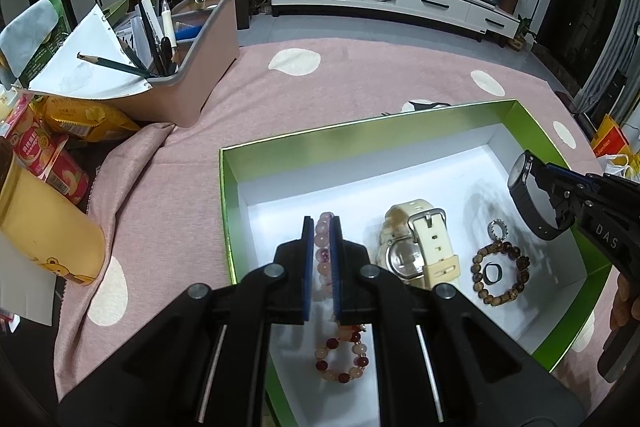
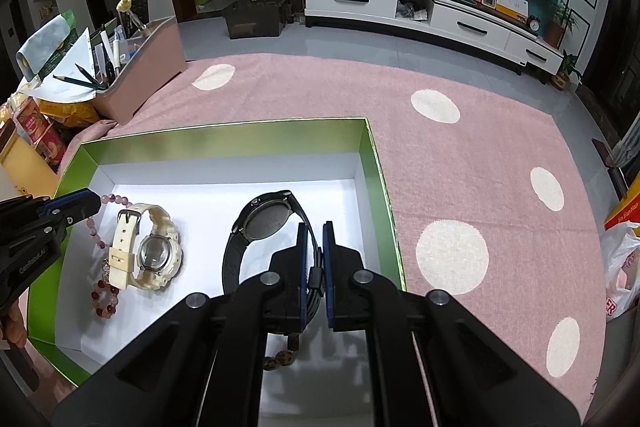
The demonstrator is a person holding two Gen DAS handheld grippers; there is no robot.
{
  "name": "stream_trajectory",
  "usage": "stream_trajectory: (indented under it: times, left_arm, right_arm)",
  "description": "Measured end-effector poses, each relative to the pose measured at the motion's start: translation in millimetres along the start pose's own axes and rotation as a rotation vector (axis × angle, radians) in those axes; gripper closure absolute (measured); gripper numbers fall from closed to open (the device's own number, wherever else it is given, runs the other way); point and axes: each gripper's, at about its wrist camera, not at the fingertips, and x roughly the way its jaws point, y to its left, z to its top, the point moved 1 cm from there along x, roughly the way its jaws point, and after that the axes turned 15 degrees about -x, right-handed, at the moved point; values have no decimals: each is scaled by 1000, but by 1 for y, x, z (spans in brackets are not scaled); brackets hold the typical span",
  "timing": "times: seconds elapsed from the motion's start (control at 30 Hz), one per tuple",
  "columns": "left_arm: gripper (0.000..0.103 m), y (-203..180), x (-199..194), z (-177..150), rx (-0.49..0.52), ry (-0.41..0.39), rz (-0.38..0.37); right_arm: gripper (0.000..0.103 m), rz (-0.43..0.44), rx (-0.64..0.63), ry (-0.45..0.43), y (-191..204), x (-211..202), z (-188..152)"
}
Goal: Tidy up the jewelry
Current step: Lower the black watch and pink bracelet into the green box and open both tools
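A green box with a white floor lies on the pink cloth. My left gripper is shut on a pink bead bracelet over the box's left side; it also shows in the right wrist view. A red-and-pink bead bracelet lies below it. A cream watch lies mid-box. A brown bead bracelet, a black ring and a silver ring lie to the right. My right gripper is shut on the strap of a black watch, held above the box's right side.
A pink desk organizer with pencils and pens stands at the back left. Snack packets, a red can and a yellow bottle crowd the left edge. A plastic bag sits at the right.
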Motion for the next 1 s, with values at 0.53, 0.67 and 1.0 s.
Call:
stream_trajectory:
  times: [0.53, 0.67, 1.0]
  left_arm:
    - [96, 2, 2, -1, 7, 6, 9]
    - [96, 2, 2, -1, 8, 7, 11]
    - [96, 1, 6, 1, 18, 16, 26]
  right_arm:
    - [97, -3, -6, 18, 1, 6, 3]
    - [97, -3, -6, 20, 1, 7, 3]
    - [97, -5, -8, 24, -1, 8, 4]
